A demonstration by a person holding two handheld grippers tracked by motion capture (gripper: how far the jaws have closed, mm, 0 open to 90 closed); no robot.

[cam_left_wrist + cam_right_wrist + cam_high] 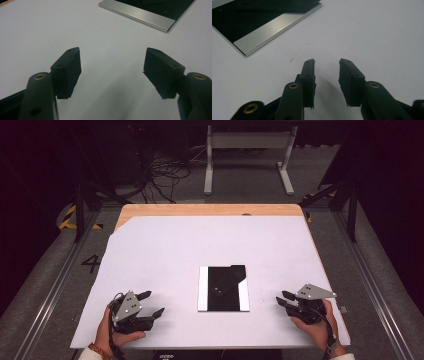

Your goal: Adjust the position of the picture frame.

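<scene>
Now, left gripper [153, 304] spread wide, right gripper [282, 298] narrowly parted, both empty, flanking flat black plate with silver edges [223, 288], white table sheet [210, 245].

Dark room; grey floor [45, 285]; white frame [247, 155]; cables [162, 175].

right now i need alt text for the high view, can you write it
A flat black panel with silver side strips lies on a white-covered table. A person's hands rest either side, left tool and right tool both open and empty.
</scene>
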